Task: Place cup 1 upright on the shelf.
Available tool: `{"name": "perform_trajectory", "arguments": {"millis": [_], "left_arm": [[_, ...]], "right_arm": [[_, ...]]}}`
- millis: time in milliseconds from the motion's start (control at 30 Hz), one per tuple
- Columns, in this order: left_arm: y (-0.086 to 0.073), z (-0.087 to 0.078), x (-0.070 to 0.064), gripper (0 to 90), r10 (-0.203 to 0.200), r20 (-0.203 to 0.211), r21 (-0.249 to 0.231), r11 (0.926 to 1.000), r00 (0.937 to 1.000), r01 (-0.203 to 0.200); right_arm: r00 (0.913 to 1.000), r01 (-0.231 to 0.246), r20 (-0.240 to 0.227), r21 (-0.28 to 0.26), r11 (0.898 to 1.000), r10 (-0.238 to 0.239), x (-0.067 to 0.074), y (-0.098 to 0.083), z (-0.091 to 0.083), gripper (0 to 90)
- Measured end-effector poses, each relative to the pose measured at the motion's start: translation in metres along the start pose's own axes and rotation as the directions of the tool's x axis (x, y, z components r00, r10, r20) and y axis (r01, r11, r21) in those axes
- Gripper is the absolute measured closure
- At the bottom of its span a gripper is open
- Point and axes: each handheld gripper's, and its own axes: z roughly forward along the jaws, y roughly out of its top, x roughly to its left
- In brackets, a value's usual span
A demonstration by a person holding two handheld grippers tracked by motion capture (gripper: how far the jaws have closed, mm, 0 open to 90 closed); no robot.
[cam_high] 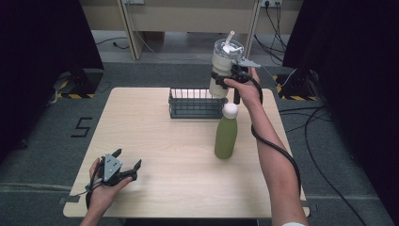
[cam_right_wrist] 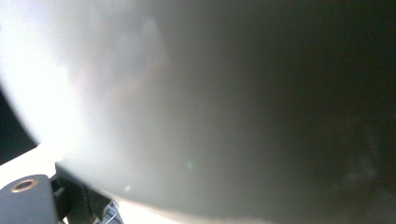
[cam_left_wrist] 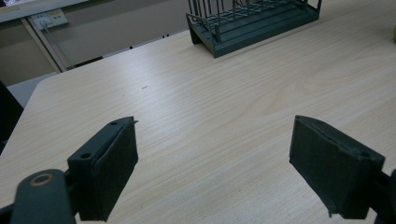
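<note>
A cream tumbler (cam_high: 221, 66) with a clear lid and a white straw is upright at the far right end of the wire basket (cam_high: 194, 104). My right gripper (cam_high: 220, 80) is shut on its side. In the right gripper view the tumbler's pale wall (cam_right_wrist: 210, 102) is pressed close to the camera. A green bottle (cam_high: 226, 134) with a white cap stands on the table in front of the basket. My left gripper (cam_high: 128, 158) rests low at the table's front left, open with nothing between its pads (cam_left_wrist: 112, 172).
The dark wire basket (cam_left_wrist: 252, 23) sits at the far middle of the wooden table (cam_high: 179, 155). The right gripper's black cable (cam_high: 277, 150) trails along the forearm. Cables and taped stands lie on the floor beyond the table.
</note>
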Motion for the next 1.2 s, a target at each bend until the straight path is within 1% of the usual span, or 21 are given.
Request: {"name": "perform_trajectory", "arguments": {"millis": [100, 167, 200, 333, 500, 667, 700, 833, 900, 967, 1200], "left_arm": [[0.000, 0.000, 0.000, 14.6, -0.003, 0.000, 0.000, 1.0000, 1.0000, 0.003], [0.000, 0.000, 0.000, 14.5, -0.006, 0.003, -0.004, 1.0000, 1.0000, 0.006], [0.000, 0.000, 0.000, 14.5, -0.009, 0.011, -0.011, 0.9999, 0.9999, 0.009], [0.000, -0.001, 0.000, 14.5, -0.004, 0.007, -0.012, 0.9999, 1.0000, 0.004], [0.000, 0.000, 0.000, 14.5, -0.003, 0.013, -0.005, 1.0000, 0.9999, 0.003], [0.000, 0.000, -0.001, 14.5, -0.004, 0.014, -0.008, 1.0000, 0.9999, 0.004], [0.000, 0.000, -0.001, 14.5, -0.004, 0.010, -0.007, 1.0000, 0.9999, 0.004], [-0.001, 0.000, -0.001, 14.5, -0.004, 0.010, -0.005, 1.0000, 0.9999, 0.004], [-0.001, 0.000, -0.001, 14.5, -0.004, 0.011, -0.007, 1.0000, 0.9999, 0.004], [-0.001, 0.000, -0.001, 14.5, -0.003, 0.011, -0.006, 1.0000, 0.9999, 0.003], [-0.001, 0.001, -0.002, 14.5, -0.003, 0.018, -0.004, 1.0000, 0.9998, 0.003]], "right_arm": [[1.0000, -0.003, -0.007, 0.006, 1.000, 0.003, 0.000, -0.001, 0.004, 9.7], [0.9999, 0.006, -0.010, 0.012, 1.000, -0.006, 0.001, -0.002, 0.009, 9.7], [0.9999, 0.004, -0.010, 0.017, 1.000, -0.004, 0.001, -0.002, 0.011, 9.7], [1.0000, -0.005, -0.006, 0.016, 1.000, 0.005, -0.001, -0.003, 0.015, 9.7], [0.9998, 0.011, -0.014, 0.035, 0.999, -0.011, -0.001, -0.007, 0.019, 9.7], [0.9998, 0.008, -0.019, 0.036, 0.999, -0.008, 0.000, -0.010, 0.022, 9.7], [0.9997, 0.015, -0.019, 0.039, 0.999, -0.015, 0.000, -0.011, 0.024, 9.7], [0.9996, 0.019, -0.020, 0.041, 0.999, -0.018, 0.001, -0.011, 0.026, 9.7], [0.9992, 0.026, -0.031, 0.046, 0.999, -0.024, 0.002, -0.013, 0.027, 9.7], [0.9990, 0.034, -0.032, 0.053, 0.998, -0.032, 0.002, -0.014, 0.028, 9.7], [0.9980, 0.039, -0.051, 0.061, 0.997, -0.036, 0.005, -0.019, 0.032, 9.7]]}}
